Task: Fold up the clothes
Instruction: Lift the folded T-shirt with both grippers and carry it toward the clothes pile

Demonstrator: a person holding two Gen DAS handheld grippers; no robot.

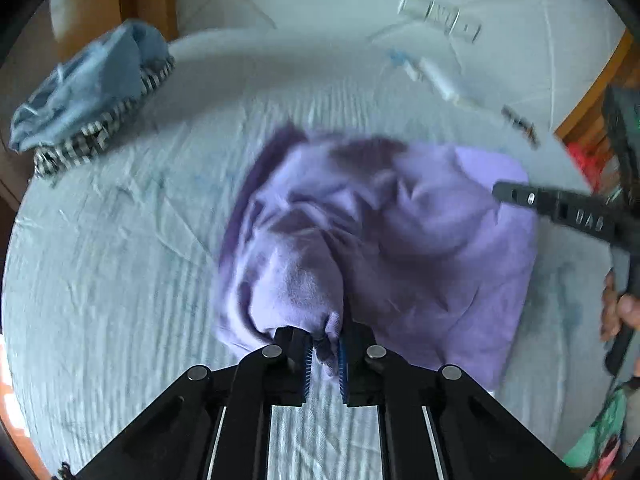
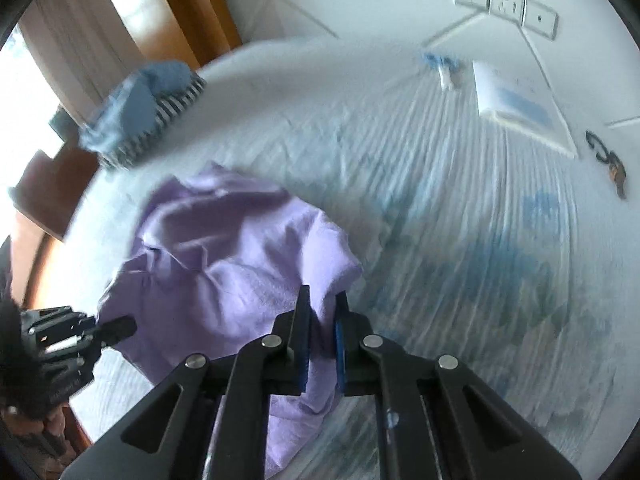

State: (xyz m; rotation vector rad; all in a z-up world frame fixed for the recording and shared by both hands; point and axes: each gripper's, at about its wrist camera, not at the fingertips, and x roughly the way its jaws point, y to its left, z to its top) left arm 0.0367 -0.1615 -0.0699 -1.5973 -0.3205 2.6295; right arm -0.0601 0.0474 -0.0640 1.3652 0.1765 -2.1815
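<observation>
A crumpled lilac garment (image 1: 384, 236) lies on the pale ribbed bedsheet (image 1: 120, 264). My left gripper (image 1: 325, 354) is shut on a bunched near edge of the garment, lifting it a little. In the right wrist view the same garment (image 2: 224, 256) spreads to the left, and my right gripper (image 2: 322, 322) is shut on its right edge. The right gripper also shows in the left wrist view (image 1: 556, 208), reaching in over the garment's right side. The left gripper shows at the lower left of the right wrist view (image 2: 116, 326).
A pile of blue and black-and-white striped clothes (image 1: 92, 92) sits at the far left of the bed. A white box (image 2: 516, 108), small white and blue items (image 2: 442, 66) and dark keys (image 2: 608, 160) lie at the far side. The wooden bed frame (image 1: 592, 92) runs along the right.
</observation>
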